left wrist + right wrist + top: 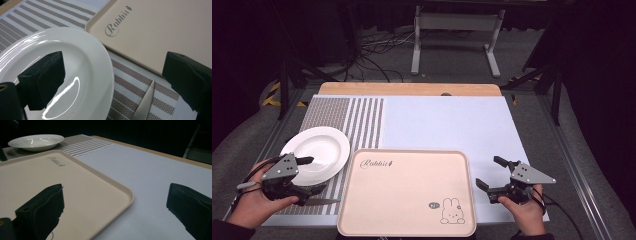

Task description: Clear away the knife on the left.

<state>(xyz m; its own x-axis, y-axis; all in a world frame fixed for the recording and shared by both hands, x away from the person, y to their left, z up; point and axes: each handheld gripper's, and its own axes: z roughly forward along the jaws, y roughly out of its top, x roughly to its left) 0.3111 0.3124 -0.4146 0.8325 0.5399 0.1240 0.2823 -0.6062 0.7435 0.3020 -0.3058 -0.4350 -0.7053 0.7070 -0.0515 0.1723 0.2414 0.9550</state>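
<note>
A white plate (318, 150) rests on the striped mat at the left. Beside it, at the front middle, lies a beige tray (407, 192) with "Rabbit" lettering and a rabbit drawing. My left gripper (314, 175) is open at the plate's near rim. In the left gripper view (112, 75) one jaw hangs over the plate (82, 60) and the other near the tray's edge (150, 30). A knife blade (146, 100) lies on the mat between them, its handle hidden. My right gripper (488, 172) is open just right of the tray, holding nothing (115, 205).
A striped placemat (357, 120) covers the table's left part and a white cloth (447, 125) the rest. The table's wooden edge (412, 89) runs along the back. Beyond it are a dark floor, cables and a white metal stand (457, 35).
</note>
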